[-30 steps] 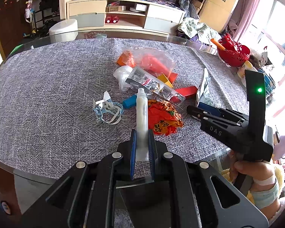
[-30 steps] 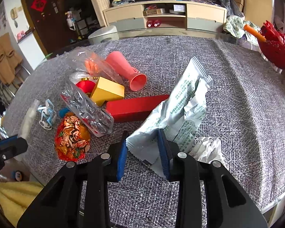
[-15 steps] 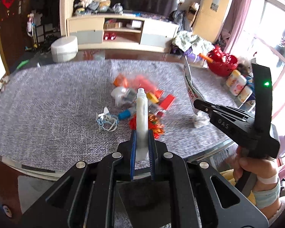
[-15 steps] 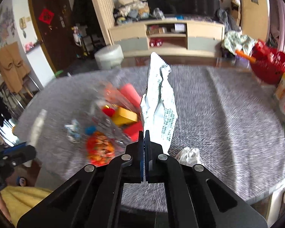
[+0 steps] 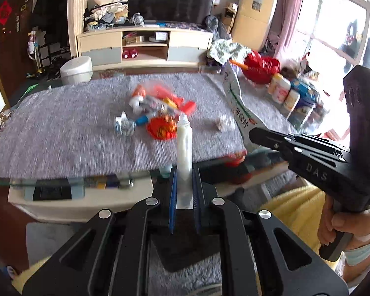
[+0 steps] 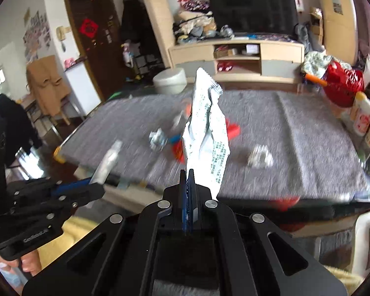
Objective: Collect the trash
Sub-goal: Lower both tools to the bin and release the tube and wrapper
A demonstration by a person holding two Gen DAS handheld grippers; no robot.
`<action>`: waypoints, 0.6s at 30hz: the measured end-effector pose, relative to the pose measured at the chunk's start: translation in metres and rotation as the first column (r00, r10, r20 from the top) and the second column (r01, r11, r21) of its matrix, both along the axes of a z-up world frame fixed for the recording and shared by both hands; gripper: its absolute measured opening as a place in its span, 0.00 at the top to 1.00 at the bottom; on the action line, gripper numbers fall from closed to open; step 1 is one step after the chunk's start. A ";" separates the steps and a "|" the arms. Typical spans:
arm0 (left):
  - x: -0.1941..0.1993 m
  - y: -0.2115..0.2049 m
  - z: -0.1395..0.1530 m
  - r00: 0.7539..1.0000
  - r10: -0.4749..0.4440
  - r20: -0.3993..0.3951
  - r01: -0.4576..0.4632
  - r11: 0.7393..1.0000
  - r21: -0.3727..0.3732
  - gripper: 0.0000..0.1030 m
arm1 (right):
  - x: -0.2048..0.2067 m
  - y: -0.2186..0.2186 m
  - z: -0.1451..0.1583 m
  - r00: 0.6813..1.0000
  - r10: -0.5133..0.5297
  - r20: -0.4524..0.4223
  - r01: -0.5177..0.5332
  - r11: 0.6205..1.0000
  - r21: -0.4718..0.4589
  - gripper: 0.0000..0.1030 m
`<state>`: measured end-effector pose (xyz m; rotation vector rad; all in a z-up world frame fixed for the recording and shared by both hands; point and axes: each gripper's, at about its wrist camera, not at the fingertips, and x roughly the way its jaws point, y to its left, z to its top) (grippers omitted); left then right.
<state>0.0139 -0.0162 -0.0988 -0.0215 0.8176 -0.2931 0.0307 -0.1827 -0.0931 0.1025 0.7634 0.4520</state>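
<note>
My left gripper (image 5: 184, 172) is shut on a white squeeze tube (image 5: 184, 148) that points up, held off the near edge of the grey-clothed table (image 5: 61, 133). My right gripper (image 6: 188, 172) is shut on a crumpled white printed wrapper (image 6: 206, 128), also held off the near edge. The right gripper shows in the left wrist view (image 5: 252, 133) with the wrapper (image 5: 236, 103). The left gripper shows in the right wrist view (image 6: 96, 185) with the tube (image 6: 108, 160). A blurred pile of trash (image 5: 160, 113) lies mid-table, with a crumpled tissue (image 6: 259, 157) apart to its right.
A red basket (image 6: 342, 86) and several bottles (image 6: 365, 120) stand at the table's right end. A TV cabinet (image 5: 145, 46) stands beyond the table. A low shelf (image 5: 81, 187) sits under the table's glass edge. A yellow cloth (image 5: 291, 212) lies below the grippers.
Both grippers pulled back from the table and rose, carrying the tube and the wrapper. The right gripper closed on the wrapper and lifted it off the cloth.
</note>
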 end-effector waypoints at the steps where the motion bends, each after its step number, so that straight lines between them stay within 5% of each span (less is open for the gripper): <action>1: -0.004 -0.001 -0.004 1.000 -0.001 -0.010 0.001 1.000 0.003 0.90 | -0.007 0.001 -0.006 1.000 0.007 -0.016 -0.007 1.000 0.002 0.98; 10: -0.026 -0.001 -0.073 0.983 -0.021 -0.181 0.014 0.999 -0.041 0.90 | -0.037 0.005 -0.070 0.979 0.043 -0.200 -0.037 0.999 0.033 0.98; 18: -0.016 -0.004 -0.134 0.945 -0.041 -0.325 0.014 0.996 -0.083 0.90 | -0.027 0.013 -0.133 0.916 0.067 -0.397 -0.044 0.997 0.067 0.98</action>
